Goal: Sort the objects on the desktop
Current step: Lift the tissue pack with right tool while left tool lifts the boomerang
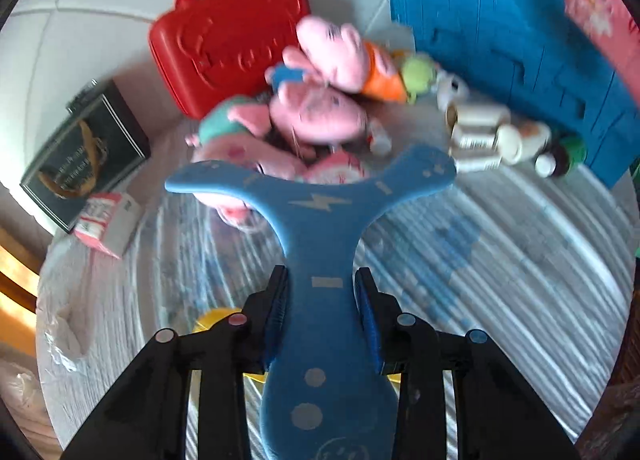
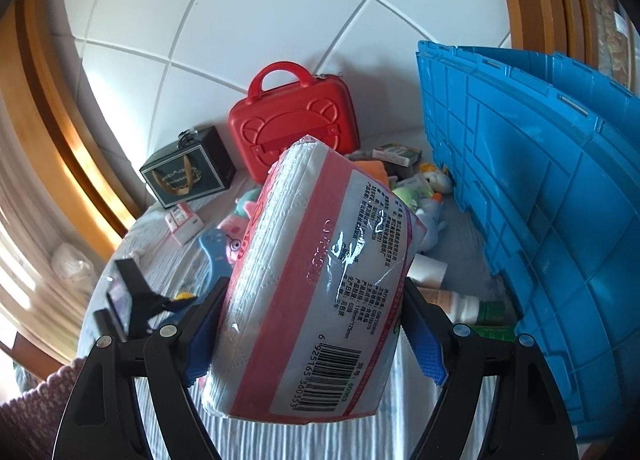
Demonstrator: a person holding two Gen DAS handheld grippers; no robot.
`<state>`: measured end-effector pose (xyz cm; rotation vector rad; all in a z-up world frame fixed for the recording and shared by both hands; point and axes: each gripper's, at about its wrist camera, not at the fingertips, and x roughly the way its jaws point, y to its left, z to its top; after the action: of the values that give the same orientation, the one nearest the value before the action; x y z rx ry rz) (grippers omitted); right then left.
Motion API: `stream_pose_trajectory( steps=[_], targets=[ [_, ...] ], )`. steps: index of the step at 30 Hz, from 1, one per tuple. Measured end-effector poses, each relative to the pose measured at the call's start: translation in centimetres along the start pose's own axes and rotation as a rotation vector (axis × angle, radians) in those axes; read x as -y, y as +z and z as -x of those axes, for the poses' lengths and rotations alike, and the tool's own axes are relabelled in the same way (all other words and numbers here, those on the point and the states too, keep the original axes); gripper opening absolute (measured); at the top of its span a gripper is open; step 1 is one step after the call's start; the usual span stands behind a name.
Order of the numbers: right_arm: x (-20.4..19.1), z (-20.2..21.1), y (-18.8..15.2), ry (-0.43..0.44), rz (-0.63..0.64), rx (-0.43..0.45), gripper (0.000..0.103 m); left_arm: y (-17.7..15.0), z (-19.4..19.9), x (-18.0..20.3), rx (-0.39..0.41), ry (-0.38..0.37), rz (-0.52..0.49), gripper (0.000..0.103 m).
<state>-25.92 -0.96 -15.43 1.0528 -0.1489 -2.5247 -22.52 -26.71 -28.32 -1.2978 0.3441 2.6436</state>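
Left wrist view. The left claw [image 1: 322, 300] is clenched on the narrow stem of a blue Y-shaped toy [image 1: 320, 228]. Both blue pads press its sides. The toy's long axis runs straight ahead, along the claw's pointing line, and its two prongs spread left and right at the far end. The prongs overlap the near edge of a pile of pink plush toys [image 1: 316, 100]; whether they touch it cannot be told through the blur. Behind the pile stands a red case [image 1: 224, 44]. A dark gift box [image 1: 84, 148] stands at the left, with a small red-and-white packet [image 1: 106, 222] just beside it. A blue crate [image 1: 500, 32] walls off the right, and white bottles [image 1: 488, 136] lie against its foot. The striped worktop [image 1: 500, 260] is bare to the near right of the toy. Judgement: that bare side gives the most room to swing the long toy without sweeping the plush pile.

Right wrist view. The right claw [image 2: 316, 336] grasps a wrapped pack of tissues [image 2: 320, 276], jaws wide, the left pad against the pack's side and the right pad at its far edge. The pack's long axis points forward and up, and it hides much of the worktop ahead. The crate's ribbed wall rises close on the right. The left claw and its blue toy show at the lower left, well apart from the pack. Judgement: the right hand is the nearer to the crate, so the pack is better placed to go there, with the crate's top edge as the obstacle to clear.
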Motion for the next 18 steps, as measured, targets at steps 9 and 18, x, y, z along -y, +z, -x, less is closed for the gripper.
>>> stream_pose_trajectory(
  steps=[9, 18],
  targets=[
    [-1.6, 0.2, 0.5, 0.042, 0.034, 0.014, 0.080, 1.9, 2.8, -0.7, 0.073, -0.027, 0.053, 0.033],
    [-1.5, 1.7, 1.9, 0.020, 0.050, 0.068, 0.080, 5.9, 6.8, 1.3, 0.179, -0.063, 0.017, 0.033]
  ],
)
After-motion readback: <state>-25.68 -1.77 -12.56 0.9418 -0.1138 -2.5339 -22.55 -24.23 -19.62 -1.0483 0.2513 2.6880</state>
